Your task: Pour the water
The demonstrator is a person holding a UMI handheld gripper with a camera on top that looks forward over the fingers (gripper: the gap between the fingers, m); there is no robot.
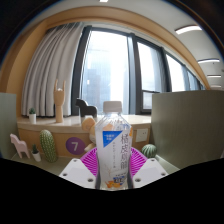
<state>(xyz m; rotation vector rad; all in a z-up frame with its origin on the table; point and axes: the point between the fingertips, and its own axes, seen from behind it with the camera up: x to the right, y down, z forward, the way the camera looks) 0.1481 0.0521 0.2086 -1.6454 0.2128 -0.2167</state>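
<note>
I've got a clear plastic water bottle (114, 150) right in front of me, standing upright between my gripper (113, 172) fingers. It has a white cap and a pale label with blue and orange print too small for me to read. The magenta pads (90, 160) sit tight against the bottle's sides, left and right, so the jaws are closed onto it about a bottle's width apart, and I'm gripping it around the lower half of its body.

Beyond the bottle I see a wooden counter (70, 128) running under a big curved window (110, 70) with pale curtains (48, 70) drawn to the left. On the counter there's a small dark animal figure (87, 108), a tall light wooden figure (59, 100) beside it, and a little potted plant (32, 116) further left. Nearer to me, left of the bottle, stand a green cactus (48, 146), a purple disc marked 7 (72, 145) and a white toy animal (19, 146). A second round cactus (149, 151) sits just right of the bottle. Ceiling lights (188, 29) glow above on the right.
</note>
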